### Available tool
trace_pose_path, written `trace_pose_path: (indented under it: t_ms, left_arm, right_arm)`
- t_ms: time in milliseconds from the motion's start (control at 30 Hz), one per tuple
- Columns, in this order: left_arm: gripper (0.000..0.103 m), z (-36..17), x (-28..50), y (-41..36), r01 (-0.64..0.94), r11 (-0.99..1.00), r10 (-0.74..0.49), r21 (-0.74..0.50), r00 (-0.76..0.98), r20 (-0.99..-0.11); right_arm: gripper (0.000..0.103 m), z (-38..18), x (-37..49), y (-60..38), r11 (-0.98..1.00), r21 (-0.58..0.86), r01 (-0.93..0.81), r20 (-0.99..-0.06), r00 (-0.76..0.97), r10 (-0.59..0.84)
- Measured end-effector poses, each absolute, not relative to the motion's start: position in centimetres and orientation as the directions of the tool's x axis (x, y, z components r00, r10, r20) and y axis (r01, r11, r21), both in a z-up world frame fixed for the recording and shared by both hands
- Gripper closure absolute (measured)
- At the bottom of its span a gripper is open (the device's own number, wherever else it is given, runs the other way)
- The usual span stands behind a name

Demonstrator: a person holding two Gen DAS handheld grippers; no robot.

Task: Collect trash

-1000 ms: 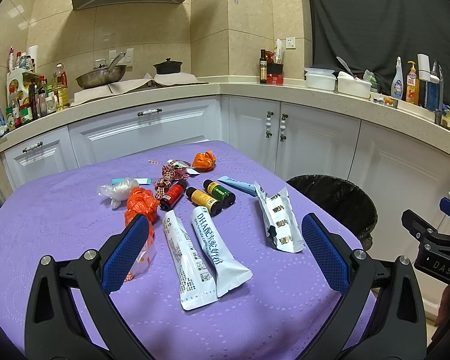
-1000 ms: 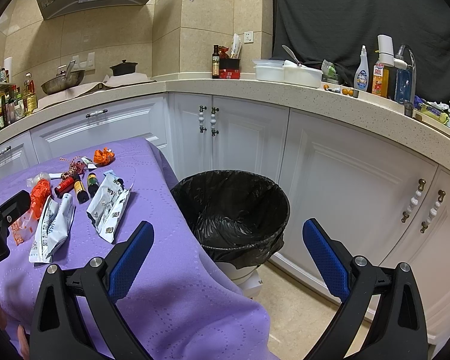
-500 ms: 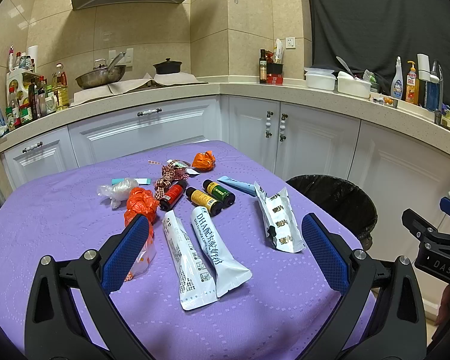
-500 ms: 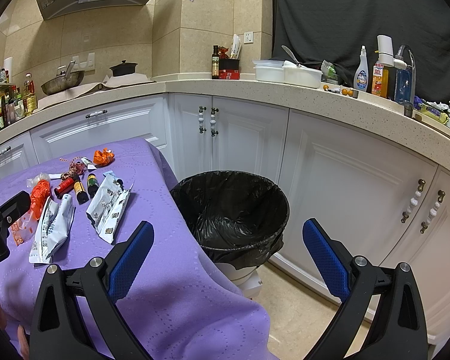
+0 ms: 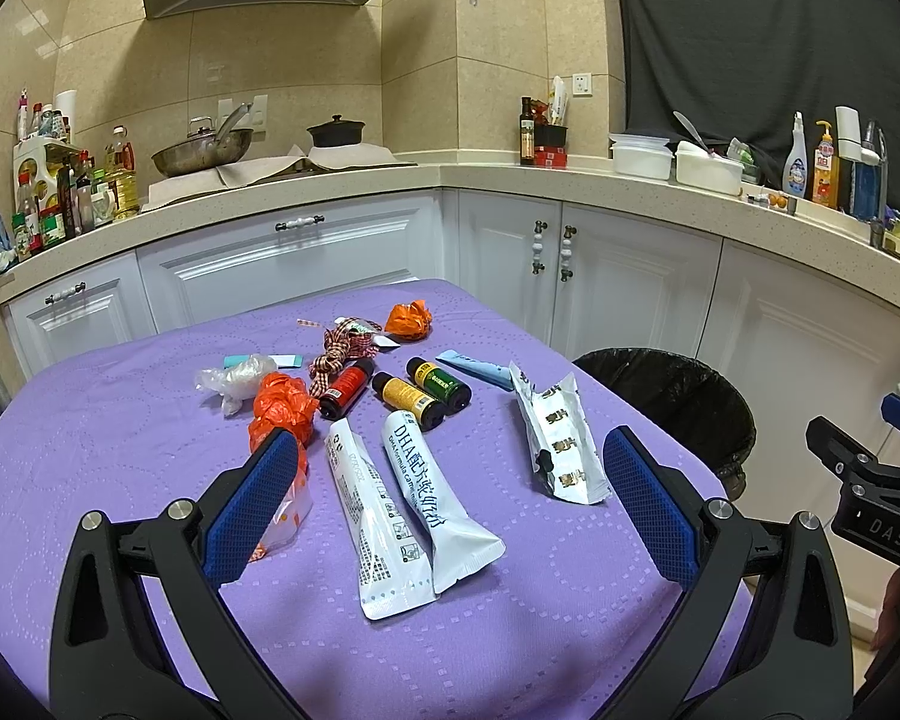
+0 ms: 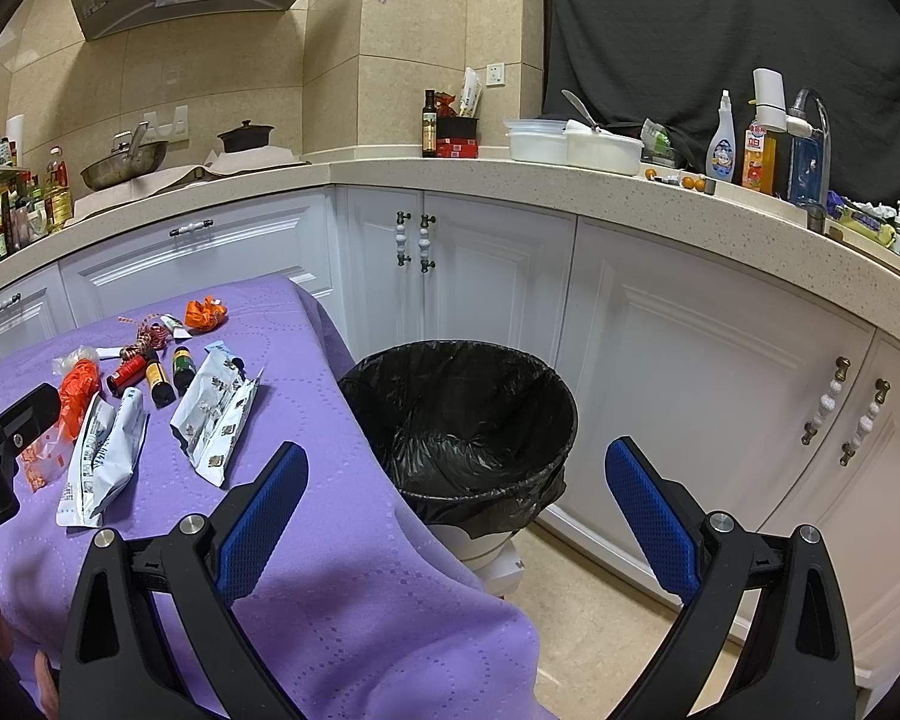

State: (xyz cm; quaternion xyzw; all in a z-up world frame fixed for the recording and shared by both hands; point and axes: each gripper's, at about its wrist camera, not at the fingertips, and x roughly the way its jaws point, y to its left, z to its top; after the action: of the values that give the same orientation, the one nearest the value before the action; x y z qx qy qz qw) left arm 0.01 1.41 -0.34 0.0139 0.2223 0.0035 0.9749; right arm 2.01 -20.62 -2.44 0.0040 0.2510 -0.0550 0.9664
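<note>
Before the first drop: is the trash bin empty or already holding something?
Looks empty: inside the trash bin, the right wrist view shows only wrinkled black liner, no trash visible.

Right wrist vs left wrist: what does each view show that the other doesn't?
Only the right wrist view: the bin's empty inside, its white base, and the floor.
Only the left wrist view: the pale blue tube and the table's left side.
Both: the trash on the purple cloth, including two white tubes and three small bottles; both grippers open and empty.
</note>
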Motion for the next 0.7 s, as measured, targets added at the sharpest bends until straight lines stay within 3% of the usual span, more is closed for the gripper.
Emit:
trace_pose_path:
  t_ms: [333, 700]
  left_arm:
    - [0.004, -1.4, 0.2, 2.6, -0.016, 0.999, 0.027, 0.029, 0.891, -0.453]
    - [0.005, -3.2, 0.1, 7.5, -0.126, 0.992, 0.115, 0.014, 0.849, -0.515]
  right_arm:
    - [0.006, -2.2, 3.5, -18.9, 0.998, -0.005, 0.066, -0.494, 0.868, -0.059]
    - [0.007, -3.4, 6.9, -12.0, 0.993, 0.025, -0.113, -0.494, 0.862, 0.111]
